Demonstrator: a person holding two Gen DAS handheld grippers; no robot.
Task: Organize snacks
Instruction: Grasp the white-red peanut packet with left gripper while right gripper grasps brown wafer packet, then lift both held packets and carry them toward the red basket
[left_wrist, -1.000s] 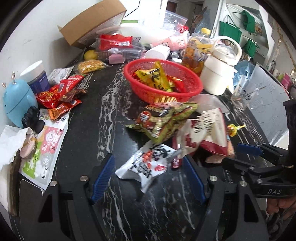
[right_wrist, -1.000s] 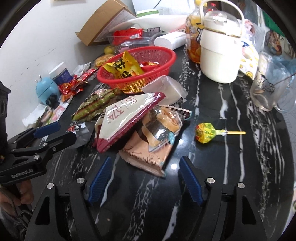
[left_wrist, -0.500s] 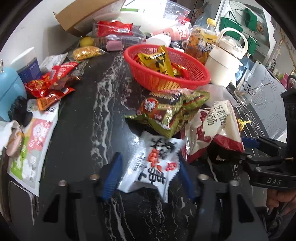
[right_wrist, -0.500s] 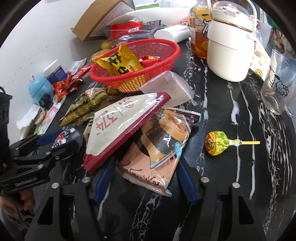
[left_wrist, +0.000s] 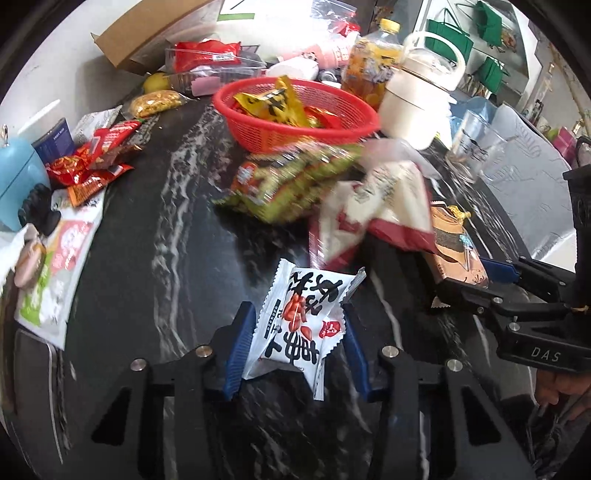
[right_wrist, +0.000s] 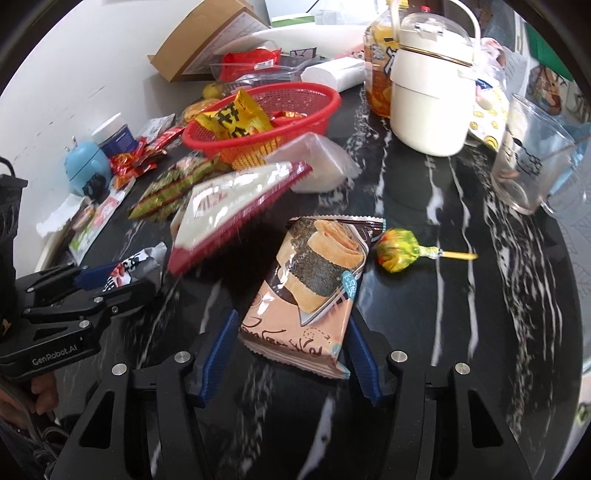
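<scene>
My left gripper (left_wrist: 297, 343) is shut on a white peanut snack packet (left_wrist: 301, 325), lifted a little off the black marble counter (left_wrist: 155, 229). My right gripper (right_wrist: 291, 350) is shut on a tan seaweed-roll snack packet (right_wrist: 310, 291); it also shows at the right of the left wrist view (left_wrist: 458, 254). A red basket (left_wrist: 295, 114) holding yellow and red packets stands beyond; it also shows in the right wrist view (right_wrist: 266, 114). A white-and-red triangular packet (right_wrist: 236, 206) and a green packet (left_wrist: 291, 181) lie between basket and grippers.
A lollipop (right_wrist: 402, 251) lies right of the tan packet. A white kettle (right_wrist: 432, 96), a glass mug (right_wrist: 532, 158) and a juice bottle (left_wrist: 369, 62) stand at the right back. Red snack packets (left_wrist: 92, 158), a blue toy (left_wrist: 18, 181) and a cardboard box (right_wrist: 207, 40) are left.
Both grippers moved forward and closed. The left took hold of the white peanut packet, the right the tan seaweed-roll packet. The triangular packet has slid off the tan packet.
</scene>
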